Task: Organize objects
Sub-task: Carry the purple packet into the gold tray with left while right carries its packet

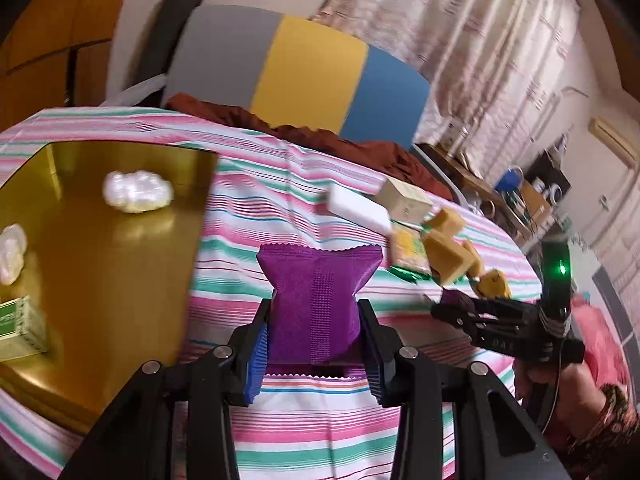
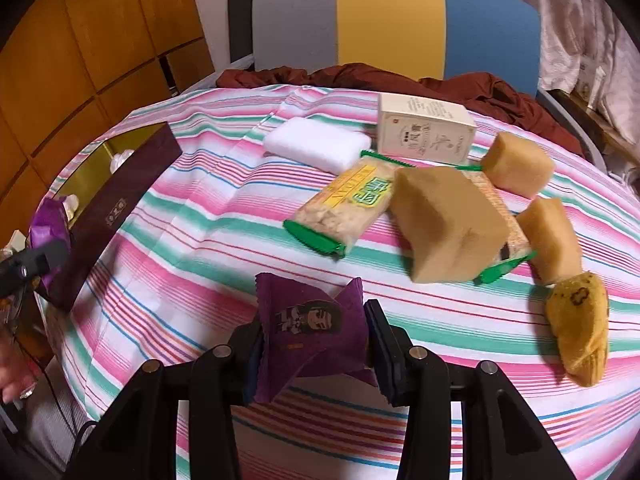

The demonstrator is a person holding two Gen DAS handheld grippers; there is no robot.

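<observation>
My left gripper (image 1: 316, 320) is shut on a purple snack packet (image 1: 316, 300) and holds it above the striped cloth, just right of a gold-lined box (image 1: 120, 264). That box holds two white wrapped sweets (image 1: 138, 192) and a green carton (image 1: 20, 330). My right gripper (image 2: 316, 320) is shut on a second purple packet (image 2: 308, 328) printed with a face, and holds it over the cloth's near side. In the right wrist view the left gripper (image 2: 46, 254) and its packet (image 2: 48, 224) show beside the box's dark maroon wall (image 2: 116, 204).
On the striped tablecloth (image 2: 180, 240) lie a white block (image 2: 316, 148), a white carton (image 2: 428, 132), a green-ended cracker pack (image 2: 344, 208), three tan sponge blocks (image 2: 448, 220) and a yellow cake (image 2: 580, 328). Behind are a chair (image 2: 392, 20) and a brown cloth (image 2: 500, 92).
</observation>
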